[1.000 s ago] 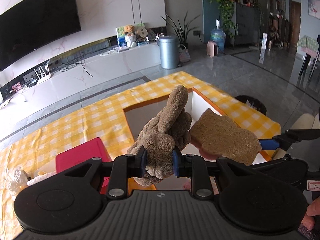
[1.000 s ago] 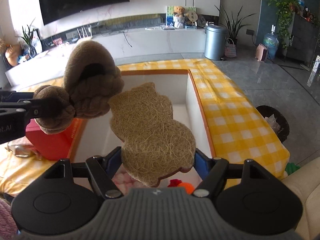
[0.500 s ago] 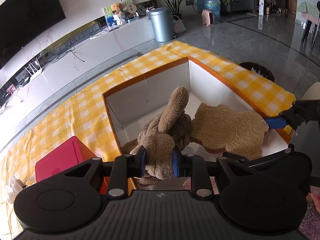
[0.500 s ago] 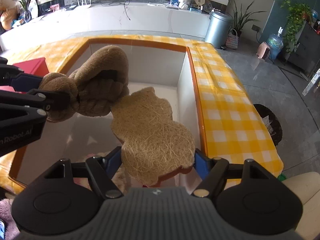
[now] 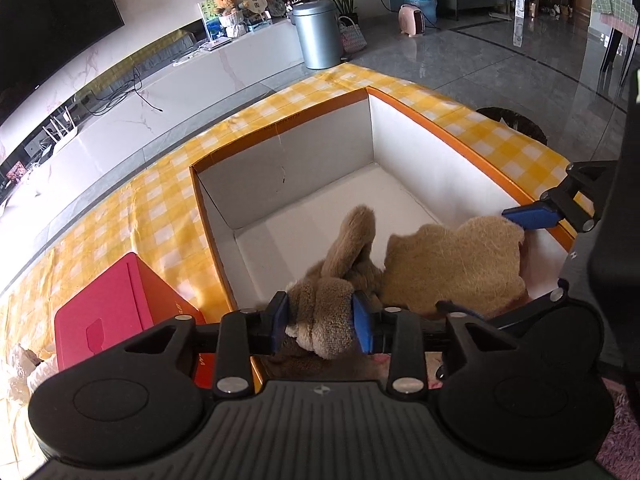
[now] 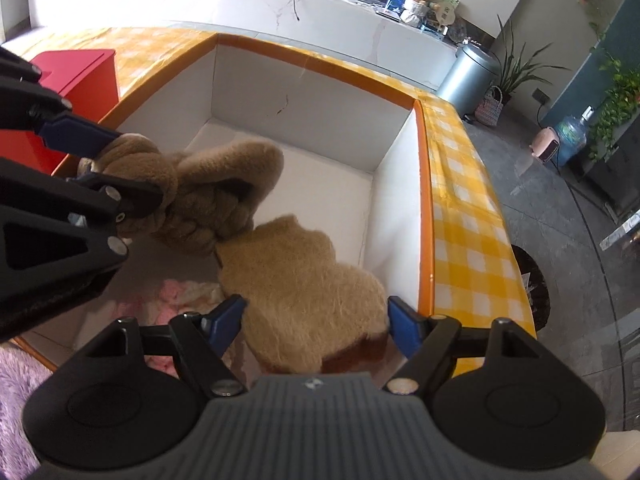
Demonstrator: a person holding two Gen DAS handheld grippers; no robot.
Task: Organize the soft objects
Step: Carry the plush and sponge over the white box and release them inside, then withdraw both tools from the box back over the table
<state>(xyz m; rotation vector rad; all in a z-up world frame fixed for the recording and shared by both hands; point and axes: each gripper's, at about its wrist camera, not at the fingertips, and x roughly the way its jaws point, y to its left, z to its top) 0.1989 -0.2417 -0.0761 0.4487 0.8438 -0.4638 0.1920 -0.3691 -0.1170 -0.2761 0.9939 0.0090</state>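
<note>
My left gripper (image 5: 320,320) is shut on a brown knotted plush toy (image 5: 336,280), held inside the open white box with an orange rim (image 5: 280,128). My right gripper (image 6: 316,324) is shut on a flat tan toast-shaped plush (image 6: 304,280), held low in the same box beside the brown toy. The left gripper (image 6: 96,160) and brown plush (image 6: 216,196) show in the right wrist view; the toast plush (image 5: 452,264) and a right finger (image 5: 532,216) show in the left. A pink and white soft item (image 6: 176,296) lies on the box floor.
The box (image 6: 424,200) sits on a yellow checked cloth (image 5: 132,216). A red box (image 5: 108,312) stands left of it. A purple fluffy item (image 6: 16,392) lies at the near left. A grey bin (image 5: 320,36) stands on the floor beyond.
Both grippers have moved down and forward into the white box, carrying the brown plush and the toast plush from above the rim to near the box floor.
</note>
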